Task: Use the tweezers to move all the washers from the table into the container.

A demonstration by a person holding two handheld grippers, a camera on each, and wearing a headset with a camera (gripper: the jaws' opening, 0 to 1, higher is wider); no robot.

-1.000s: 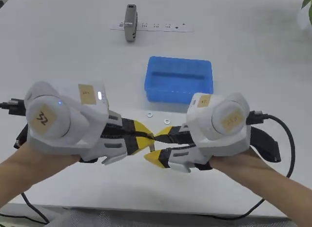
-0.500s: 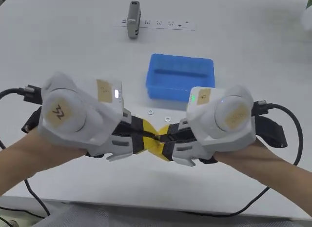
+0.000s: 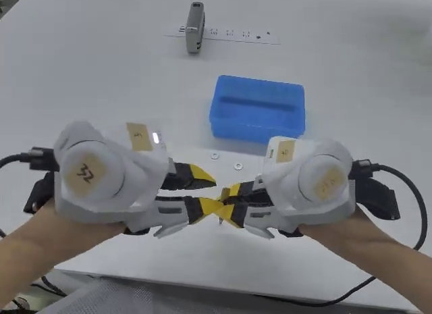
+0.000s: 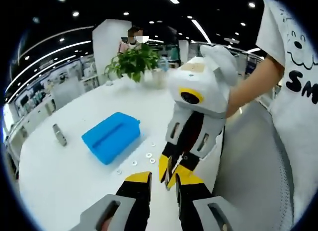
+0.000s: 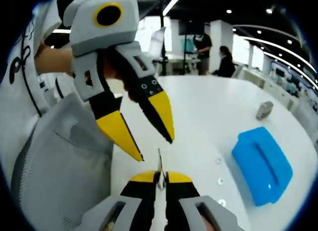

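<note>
The thin metal tweezers [image 5: 159,164] stand between the jaws of my right gripper [image 5: 159,177], which is shut on them; in the left gripper view the tweezers [image 4: 166,170] poke out of that gripper's yellow tips. My left gripper [image 3: 208,192] faces the right gripper [image 3: 226,202] tip to tip above the table's near edge. The left gripper's jaws are spread either side of the tweezers without touching them. Small washers [image 3: 214,155] [image 3: 237,167] lie on the white table just beyond the grippers. Behind them sits the blue container [image 3: 256,111].
A grey adapter [image 3: 196,18] stands on a white power strip [image 3: 236,35] at the far side of the table [image 3: 101,77]. Cables [image 3: 405,199] trail from both grippers towards me. In the left gripper view a potted plant [image 4: 134,62] stands at the table's far end.
My left gripper's jaws have opened and let go of the tweezers, which stay in the right gripper. Both grippers remain tip to tip; the head camera has shifted a little.
</note>
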